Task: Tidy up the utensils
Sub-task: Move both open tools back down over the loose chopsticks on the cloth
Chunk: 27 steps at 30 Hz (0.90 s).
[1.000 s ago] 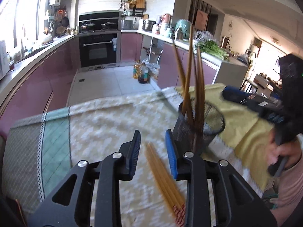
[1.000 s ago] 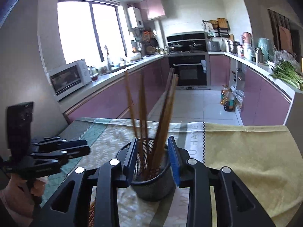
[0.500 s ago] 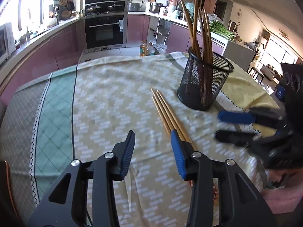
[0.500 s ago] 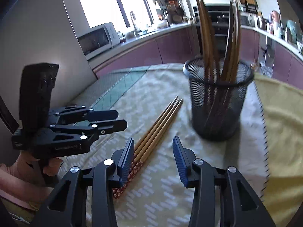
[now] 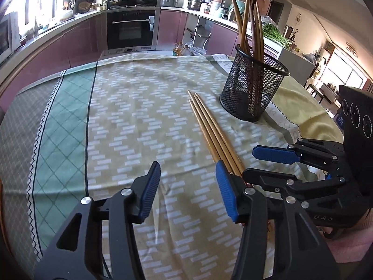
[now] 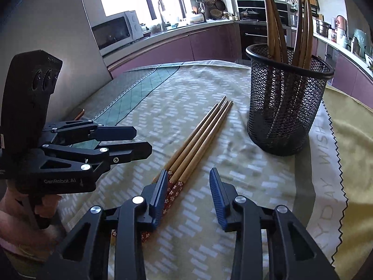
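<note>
Left gripper [image 5: 187,186]: jaws opening, nothing between them, over bare tablecloth [image 5: 139,116] just left of the loose chopsticks [image 5: 209,128]. Right gripper [image 6: 188,189]: jaws closing, still apart, at the chopsticks' patterned ends; its left finger sits beside them, not gripping. Mesh cup [image 6: 284,107] stands beyond on the cloth, holding more chopsticks upright.

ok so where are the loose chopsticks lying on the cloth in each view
Left wrist view: loose chopsticks run from centre toward lower right, ending behind the left gripper's right finger.
Right wrist view: loose chopsticks lie at centre, patterned ends by the right gripper's left finger.
Shared landmark: black mesh holder, just right of their tips.
</note>
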{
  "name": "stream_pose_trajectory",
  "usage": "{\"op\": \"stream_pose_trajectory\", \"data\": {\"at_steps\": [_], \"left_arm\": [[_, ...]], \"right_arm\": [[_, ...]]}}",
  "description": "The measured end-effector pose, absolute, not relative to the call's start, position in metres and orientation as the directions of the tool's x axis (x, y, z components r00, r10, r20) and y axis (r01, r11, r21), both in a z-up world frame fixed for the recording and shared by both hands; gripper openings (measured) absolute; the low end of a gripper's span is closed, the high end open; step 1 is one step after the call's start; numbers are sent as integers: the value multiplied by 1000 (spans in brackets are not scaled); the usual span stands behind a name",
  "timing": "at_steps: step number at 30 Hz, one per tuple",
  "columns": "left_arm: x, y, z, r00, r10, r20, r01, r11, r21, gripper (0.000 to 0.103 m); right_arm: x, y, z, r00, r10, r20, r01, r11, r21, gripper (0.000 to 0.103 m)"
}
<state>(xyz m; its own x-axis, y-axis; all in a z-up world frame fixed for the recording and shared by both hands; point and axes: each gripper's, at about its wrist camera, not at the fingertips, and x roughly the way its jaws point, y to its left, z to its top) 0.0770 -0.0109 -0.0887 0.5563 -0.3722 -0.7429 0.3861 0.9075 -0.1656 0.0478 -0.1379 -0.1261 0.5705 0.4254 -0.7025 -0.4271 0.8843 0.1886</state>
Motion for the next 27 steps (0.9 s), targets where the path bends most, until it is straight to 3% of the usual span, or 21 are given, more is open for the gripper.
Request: {"op": "stream_pose_trajectory", "data": {"at_steps": [19, 27], "left_arm": [[78, -26, -93, 530, -390, -753, 433, 888, -155, 46], [83, -35, -101, 512, -379, -771, 445, 885, -139, 39]], "right_arm": [[50, -146, -132, 563, 382, -733, -382, 907, 179, 30], [50, -149, -133, 562, 386, -731, -377, 907, 189, 30]]}}
